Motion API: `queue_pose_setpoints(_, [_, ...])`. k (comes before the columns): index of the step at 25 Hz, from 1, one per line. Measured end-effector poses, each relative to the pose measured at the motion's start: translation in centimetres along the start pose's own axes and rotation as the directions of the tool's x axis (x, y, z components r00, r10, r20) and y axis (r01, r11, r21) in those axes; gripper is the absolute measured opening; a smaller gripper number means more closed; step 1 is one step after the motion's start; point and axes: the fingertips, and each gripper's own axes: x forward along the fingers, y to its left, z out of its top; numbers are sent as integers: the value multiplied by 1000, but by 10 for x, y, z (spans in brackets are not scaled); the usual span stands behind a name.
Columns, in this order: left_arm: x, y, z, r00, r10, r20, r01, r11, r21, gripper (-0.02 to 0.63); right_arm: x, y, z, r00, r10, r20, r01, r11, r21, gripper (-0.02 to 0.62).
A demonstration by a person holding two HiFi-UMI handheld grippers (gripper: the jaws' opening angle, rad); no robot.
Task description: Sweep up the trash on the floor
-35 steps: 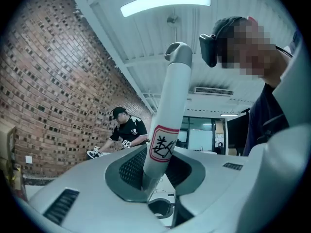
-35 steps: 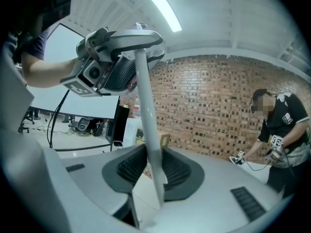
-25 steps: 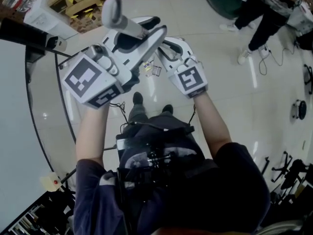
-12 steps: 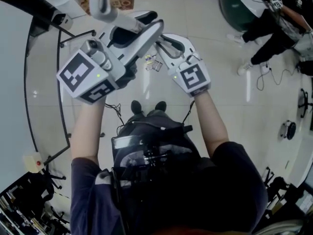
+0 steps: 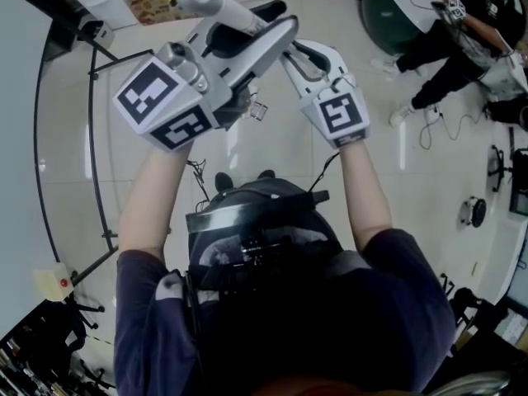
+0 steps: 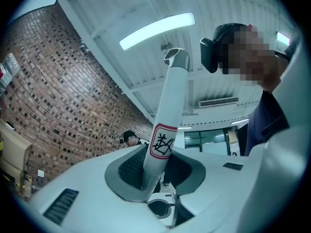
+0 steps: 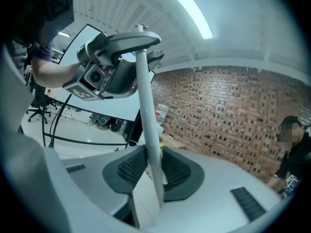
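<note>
Pole: a white pole is held in both tools. No view shows its lower end.
Long axis, head view: it runs from a rounded cap at the top edge of the picture down and to the right, into the jaws of the left tool.
Long axis, left gripper view: it rises from between the pads and leans a little to the right. It ends in the cap, which points at the ceiling.
Long axis, right gripper view: it stands almost upright across the jaws, and its upper part reaches the left tool.
Label: a sticker with a red border and black marks is on the pole, just above the left pads.
Left gripper: its jaws are clamped on the pole, with one ribbed pad on each side.
Right gripper: its jaws are also closed on the pole, lower down than the left one.
Trash: a few small pieces of litter lie on the floor. They are beyond the person's black shoes and below the tools in the head view, partly hidden by them.
Floor: pale glossy tiles.
Around: a brick wall, a long ceiling lamp and another person in black at the upper right of the head view.
</note>
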Motion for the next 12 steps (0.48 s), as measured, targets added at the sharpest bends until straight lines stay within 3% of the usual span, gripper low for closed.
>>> queue_pose_setpoints(6, [-17, -11, 8, 994, -107, -16, 107, 993, 50, 89, 5, 11, 8, 997, -71, -41, 70, 997, -42, 114])
queue_pose_setpoints(12, [-26, -15, 13, 986, -165, 10, 165, 986, 15, 89, -6, 14, 12, 987, -129, -91, 120, 988, -99, 112])
